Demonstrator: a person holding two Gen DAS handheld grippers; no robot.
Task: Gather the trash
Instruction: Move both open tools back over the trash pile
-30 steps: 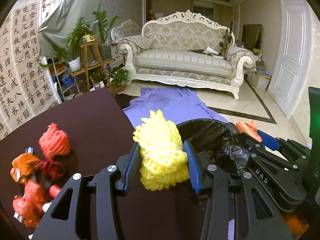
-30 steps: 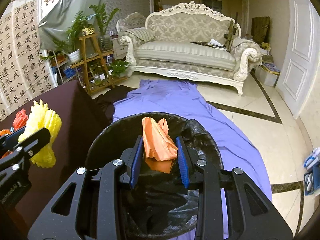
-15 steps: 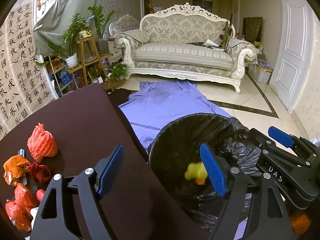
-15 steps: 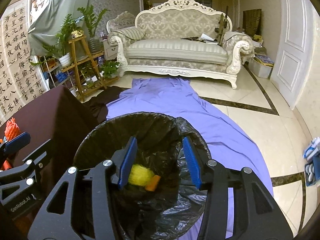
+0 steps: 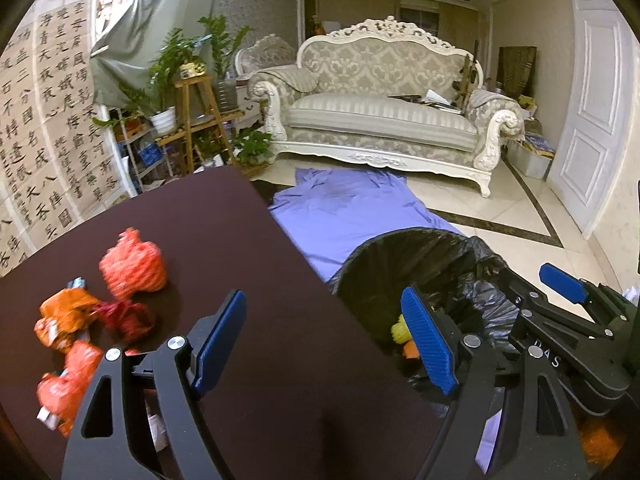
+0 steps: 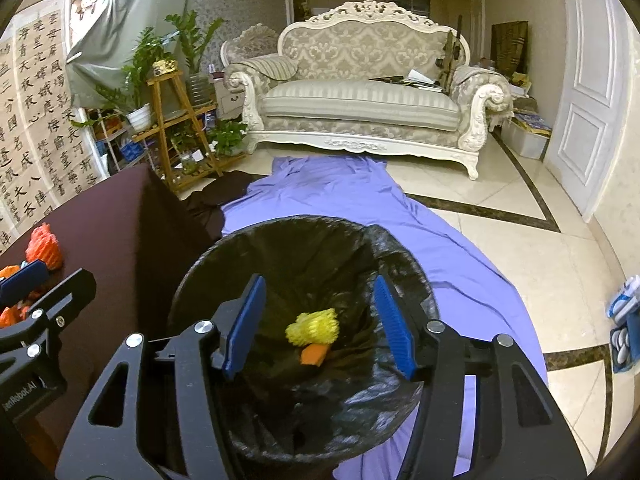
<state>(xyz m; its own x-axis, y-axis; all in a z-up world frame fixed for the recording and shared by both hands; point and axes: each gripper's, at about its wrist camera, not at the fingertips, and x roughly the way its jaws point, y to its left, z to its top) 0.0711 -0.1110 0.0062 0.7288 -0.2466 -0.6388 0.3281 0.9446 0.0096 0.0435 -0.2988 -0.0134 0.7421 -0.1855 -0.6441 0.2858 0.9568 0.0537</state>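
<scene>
Dark brown cloth covers the table [image 5: 248,288] in my left wrist view, and my left tool [image 5: 326,346] hangs released over its right edge with nothing between the blue pads. The remaining trash sits on the table's left side: an orange foam net [image 5: 133,265], a dark red scrap [image 5: 127,320] just near of it, and a cluster of orange wrappers [image 5: 66,344] at the near left. They are smeared, so I cannot count them or say where one ends. My worry here is the reach back: the wrappers lie touching each other, and a sloppy pinch could drag two at once or flick one off the table's near edge. The bin [image 5: 424,256] stands right of the table; its floor is mostly blocked by my right pad, with only a yellow corner showing.

From the right wrist view, my right tool [image 6: 318,326] is over the bin [image 6: 280,240] with its jaws opening and nothing between them. The yellow foam net [image 6: 313,326] and an orange scrap [image 6: 314,354] lie at the bottom of the black liner [image 6: 360,400]. I judge the liner the risk: its slack rim bunches on the near right, and a finger lifting out could snag it and pull the bag loose. The bin's near wall is hidden behind my tool, and the left tool [image 6: 24,280] is cut off at the left edge.
</scene>
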